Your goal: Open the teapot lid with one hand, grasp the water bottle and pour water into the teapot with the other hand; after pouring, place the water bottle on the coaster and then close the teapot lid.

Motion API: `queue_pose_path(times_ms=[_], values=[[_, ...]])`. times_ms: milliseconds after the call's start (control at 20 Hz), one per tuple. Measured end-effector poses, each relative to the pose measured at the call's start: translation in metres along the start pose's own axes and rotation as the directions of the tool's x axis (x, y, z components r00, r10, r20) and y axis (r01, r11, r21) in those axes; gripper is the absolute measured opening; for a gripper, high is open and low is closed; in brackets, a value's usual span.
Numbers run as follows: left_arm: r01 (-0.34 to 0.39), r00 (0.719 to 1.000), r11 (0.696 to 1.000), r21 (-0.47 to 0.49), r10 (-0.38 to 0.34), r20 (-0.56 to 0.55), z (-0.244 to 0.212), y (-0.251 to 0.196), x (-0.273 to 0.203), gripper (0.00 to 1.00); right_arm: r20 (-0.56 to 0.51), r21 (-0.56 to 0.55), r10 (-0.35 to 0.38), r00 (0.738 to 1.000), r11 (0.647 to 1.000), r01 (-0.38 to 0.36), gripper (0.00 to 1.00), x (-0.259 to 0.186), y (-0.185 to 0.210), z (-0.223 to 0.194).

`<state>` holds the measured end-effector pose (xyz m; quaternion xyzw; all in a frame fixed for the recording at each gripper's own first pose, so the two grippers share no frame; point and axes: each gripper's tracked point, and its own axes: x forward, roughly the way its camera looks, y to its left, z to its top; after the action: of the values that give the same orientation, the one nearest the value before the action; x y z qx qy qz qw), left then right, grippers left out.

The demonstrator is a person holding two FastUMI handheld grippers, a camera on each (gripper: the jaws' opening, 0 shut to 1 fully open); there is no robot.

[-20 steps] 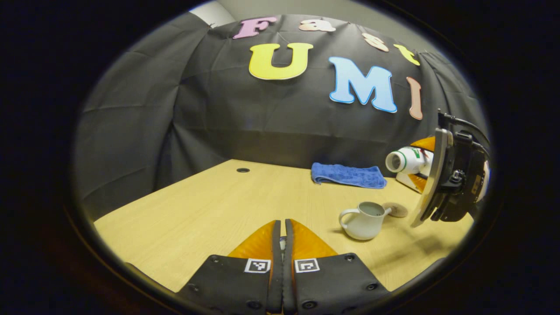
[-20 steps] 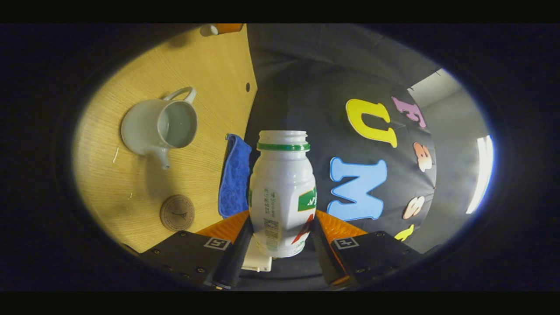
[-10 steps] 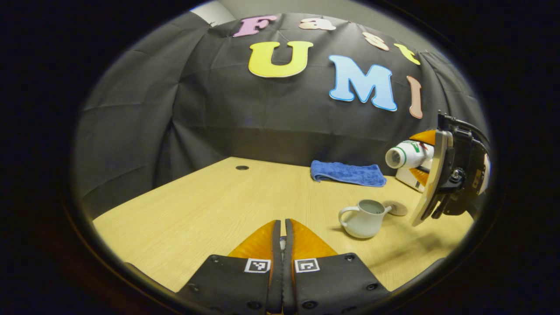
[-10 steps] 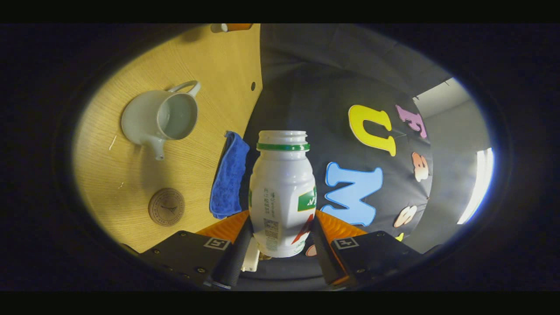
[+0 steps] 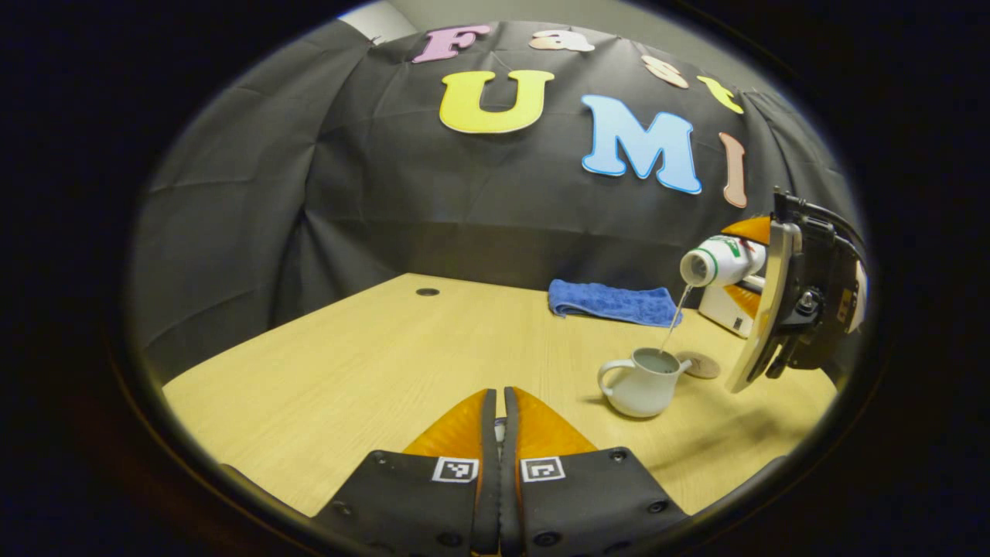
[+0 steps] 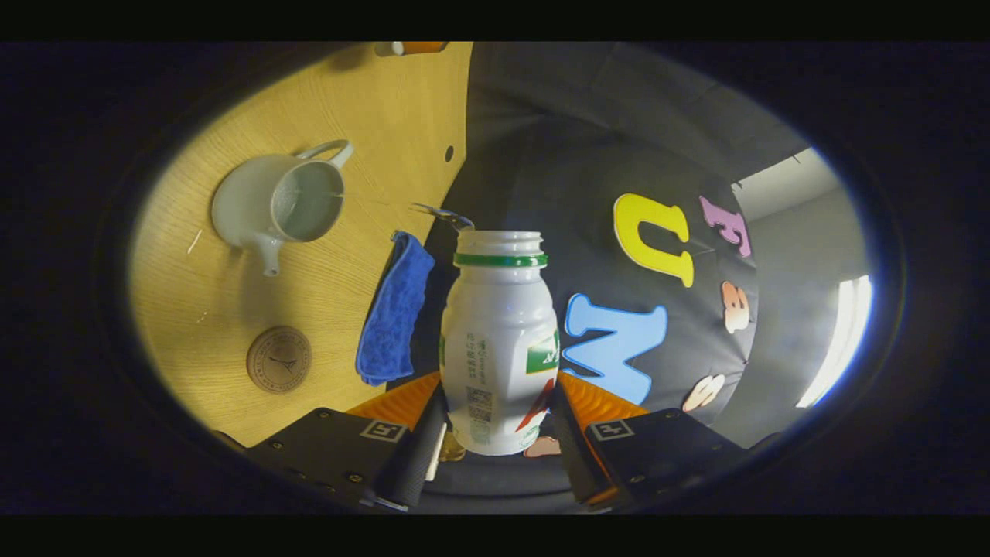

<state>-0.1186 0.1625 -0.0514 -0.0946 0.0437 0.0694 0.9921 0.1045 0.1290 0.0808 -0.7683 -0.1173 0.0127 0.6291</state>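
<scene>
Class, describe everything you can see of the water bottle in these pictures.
The water bottle is small, white, plastic-looking, with a green neck ring, a printed label and no cap. The right gripper clamps its lower body between both fingers. It is tipped roughly sideways above the table, and a thin stream runs from its mouth into the open teapot.

Left view low, level; right view rolled; both share teapot (image 5: 643, 381)

The table (image 5: 371, 363) is bare on the left. On the right, the teapot (image 5: 640, 382), coaster (image 5: 700, 364) and blue cloth (image 5: 615, 302) crowd together.
</scene>
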Motion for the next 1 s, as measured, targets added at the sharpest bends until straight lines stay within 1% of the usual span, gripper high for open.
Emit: queue_pose_path(times_ms=[150,200,250,350,400,450,550,600,650,700,800,850,900,1000], values=[[0.001,1.000,1.000,-0.001,-0.001,-0.003,-0.0002,-0.0006,-0.0003,0.06,0.003,-0.006,0.000,1.000,1.000,0.000,0.70,-0.0002,-0.0008,0.0005],[0.001,1.000,1.000,0.000,-0.001,-0.003,-0.0005,-0.0001,-0.0002,0.10,0.005,-0.008,-0.002,1.000,1.000,0.002,0.70,0.0013,-0.0020,0.0009],[0.001,1.000,1.000,0.000,-0.001,-0.004,-0.0004,-0.0001,-0.0008,0.06,0.004,-0.011,-0.004,1.000,1.000,0.004,0.70,0.0014,-0.0025,0.0002],[0.001,1.000,1.000,0.000,-0.001,-0.006,-0.0006,0.0009,-0.0017,0.06,0.004,-0.017,-0.008,1.000,1.000,0.008,0.70,0.0016,-0.0041,0.0003],[0.000,1.000,1.000,0.000,0.000,-0.006,-0.0015,0.0001,-0.0007,0.10,0.002,-0.022,-0.011,1.000,1.000,0.011,0.70,0.0024,-0.0051,-0.0003],[0.000,1.000,1.000,0.001,0.000,-0.006,-0.0009,0.0001,-0.0002,0.06,0.001,-0.025,-0.013,1.000,1.000,0.013,0.70,0.0022,-0.0060,-0.0009],[0.001,1.000,1.000,0.002,-0.001,-0.005,-0.0010,0.0004,-0.0001,0.06,-0.002,-0.031,-0.015,1.000,0.999,0.015,0.70,0.0033,-0.0070,-0.0022],[0.000,1.000,1.000,0.002,0.000,-0.006,-0.0009,0.0001,-0.0006,0.10,-0.004,-0.033,-0.014,1.000,0.999,0.014,0.70,0.0034,-0.0072,-0.0028],[0.002,1.000,1.000,0.001,-0.002,-0.007,-0.0005,-0.0001,-0.0005,0.10,-0.005,-0.035,-0.015,1.000,0.999,0.015,0.70,0.0035,-0.0078,-0.0038],[0.003,1.000,1.000,0.001,-0.003,-0.009,-0.0011,-0.0008,0.0001,0.06,-0.005,-0.039,-0.017,1.000,0.999,0.016,0.70,0.0035,-0.0085,-0.0041],[0.005,1.000,1.000,0.001,-0.005,-0.012,-0.0025,-0.0016,0.0000,0.06,-0.006,-0.044,-0.020,1.000,0.999,0.019,0.70,0.0030,-0.0092,-0.0053],[0.005,1.000,1.000,0.001,-0.005,-0.013,-0.0016,-0.0018,-0.0001,0.10,-0.006,-0.046,-0.020,1.000,0.999,0.019,0.70,0.0024,-0.0091,-0.0054],[0.005,1.000,1.000,0.001,-0.005,-0.012,-0.0015,-0.0015,-0.0004,0.06,-0.005,-0.049,-0.021,1.000,0.999,0.021,0.71,0.0029,-0.0095,-0.0059],[0.005,1.000,1.000,0.003,-0.005,-0.014,-0.0024,-0.0024,0.0000,0.06,-0.006,-0.058,-0.022,1.000,0.998,0.022,0.70,0.0028,-0.0100,-0.0062]])
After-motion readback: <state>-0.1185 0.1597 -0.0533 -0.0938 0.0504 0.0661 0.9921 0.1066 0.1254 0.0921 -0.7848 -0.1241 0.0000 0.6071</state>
